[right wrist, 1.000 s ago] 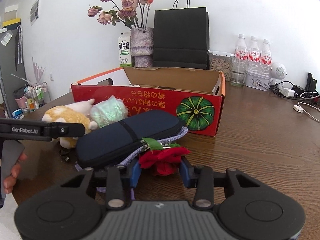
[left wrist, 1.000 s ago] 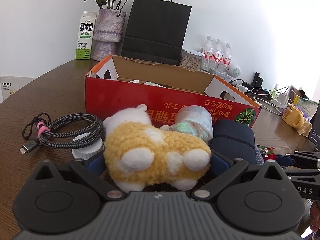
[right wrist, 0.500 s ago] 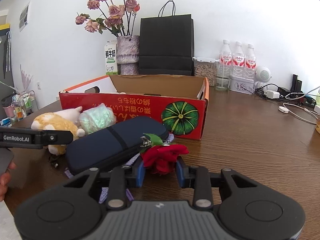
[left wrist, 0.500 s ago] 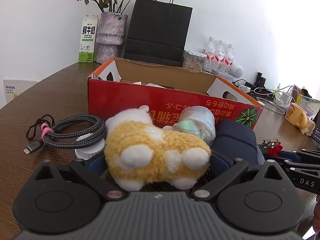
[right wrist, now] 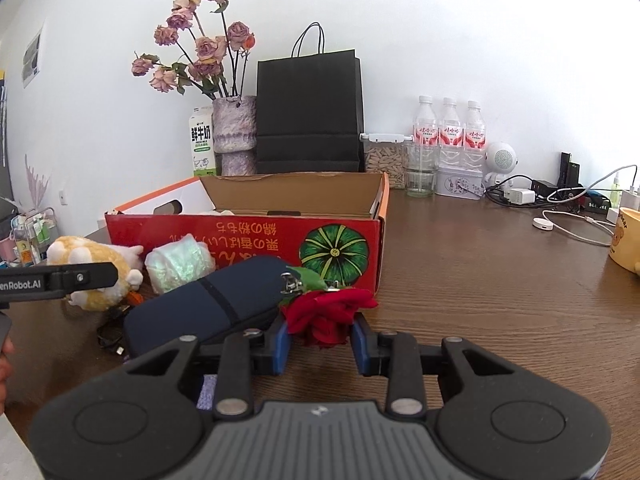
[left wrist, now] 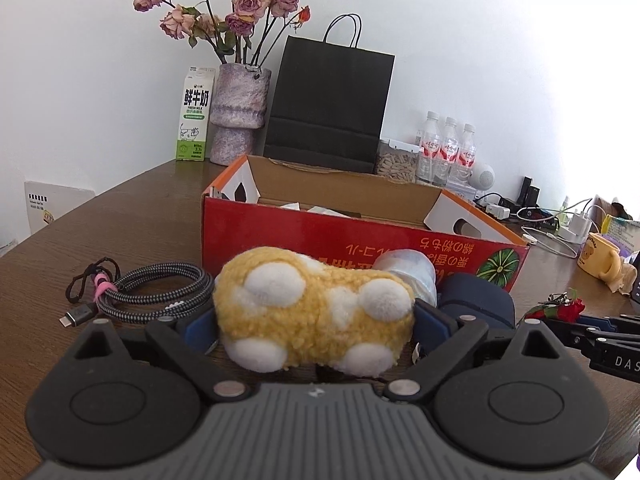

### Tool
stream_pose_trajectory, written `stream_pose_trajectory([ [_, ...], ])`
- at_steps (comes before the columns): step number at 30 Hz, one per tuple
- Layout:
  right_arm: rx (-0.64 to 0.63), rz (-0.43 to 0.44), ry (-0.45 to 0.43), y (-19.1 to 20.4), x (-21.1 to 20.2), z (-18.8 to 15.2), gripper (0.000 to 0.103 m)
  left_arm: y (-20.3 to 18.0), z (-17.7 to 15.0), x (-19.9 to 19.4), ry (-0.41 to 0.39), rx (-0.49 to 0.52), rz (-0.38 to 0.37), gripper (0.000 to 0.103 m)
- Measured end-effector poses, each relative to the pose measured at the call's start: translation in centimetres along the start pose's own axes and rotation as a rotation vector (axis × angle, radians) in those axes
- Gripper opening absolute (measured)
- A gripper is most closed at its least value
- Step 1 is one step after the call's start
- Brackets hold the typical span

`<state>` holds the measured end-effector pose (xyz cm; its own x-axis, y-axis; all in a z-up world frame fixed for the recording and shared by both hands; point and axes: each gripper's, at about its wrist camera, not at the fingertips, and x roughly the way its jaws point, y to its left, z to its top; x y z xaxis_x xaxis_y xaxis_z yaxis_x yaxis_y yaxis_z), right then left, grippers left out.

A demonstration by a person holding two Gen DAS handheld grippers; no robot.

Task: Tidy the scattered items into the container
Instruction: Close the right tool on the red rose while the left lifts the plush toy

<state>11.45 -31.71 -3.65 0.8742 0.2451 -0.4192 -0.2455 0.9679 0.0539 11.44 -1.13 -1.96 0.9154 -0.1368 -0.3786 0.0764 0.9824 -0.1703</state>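
A yellow-and-white plush toy (left wrist: pixel 312 312) sits between the blue pads of my left gripper (left wrist: pixel 316 320), feet toward the camera. The jaws are closing and the pads press its sides. My right gripper (right wrist: pixel 318 340) is shut on a red fabric rose (right wrist: pixel 328 316) with a metal clasp, low over the table. The red cardboard box (left wrist: pixel 360 240) stands open just behind both, with a few pale items inside. A dark blue pouch (right wrist: pixel 208 308) and a shiny wrapped roll (right wrist: pixel 180 260) lie in front of the box. A braided cable (left wrist: pixel 160 292) lies coiled to the left.
Along the wall behind the box stand a milk carton (left wrist: pixel 196 120), a vase of dried roses (left wrist: pixel 240 112), a black paper bag (left wrist: pixel 328 104) and water bottles (right wrist: pixel 448 128). A yellow mug (left wrist: pixel 600 256) and chargers with cords (right wrist: pixel 560 208) are at the right.
My left gripper has tipped upward with the plush toy, whose white head is now hidden. The right jaws narrowed onto the rose.
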Motion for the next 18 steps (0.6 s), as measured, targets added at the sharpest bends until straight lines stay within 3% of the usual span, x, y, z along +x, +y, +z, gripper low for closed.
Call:
stream_pose_trajectory([
  [18, -0.027, 0.023, -0.154, 1.1, -1.3, 4.4, 0.031, 0.5, 4.3, -3.6, -0.223, -0.016, -0.037, 0.097],
])
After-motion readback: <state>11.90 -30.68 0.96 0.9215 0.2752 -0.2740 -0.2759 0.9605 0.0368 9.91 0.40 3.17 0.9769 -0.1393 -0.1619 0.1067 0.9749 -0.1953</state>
